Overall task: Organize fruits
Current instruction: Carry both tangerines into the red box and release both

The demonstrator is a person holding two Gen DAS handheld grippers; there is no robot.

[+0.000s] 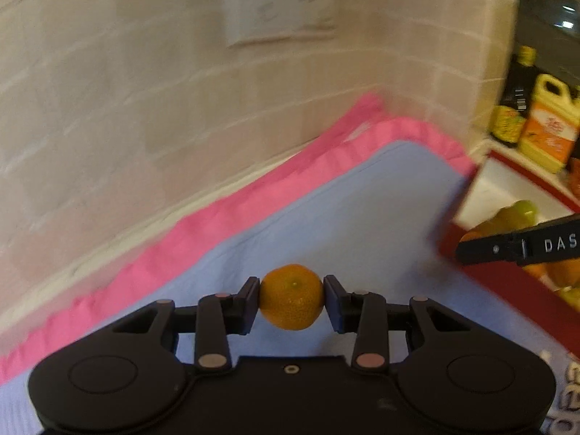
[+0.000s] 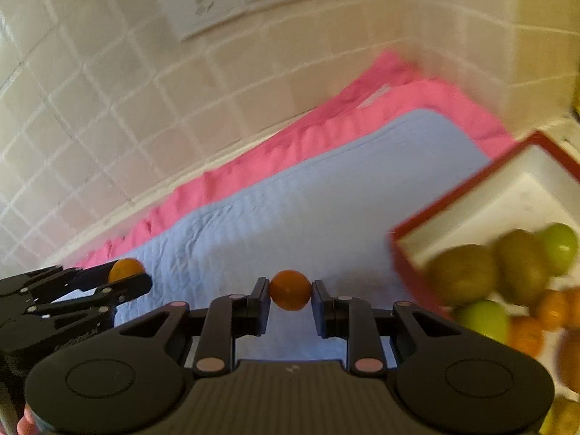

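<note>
My left gripper is shut on a tangerine with a dimpled skin, held above the pale blue mat. In the right wrist view, my right gripper is shut on a smaller, smooth orange fruit over the same mat. The left gripper with its tangerine shows at the left of that view. A finger of the right gripper reaches in from the right edge of the left wrist view. A red-rimmed white tray at the right holds green and orange fruits.
A pink cloth lies under the blue mat against a tiled wall with a socket plate. A dark bottle and a yellow jug stand behind the tray. A fingertip shows at the bottom left.
</note>
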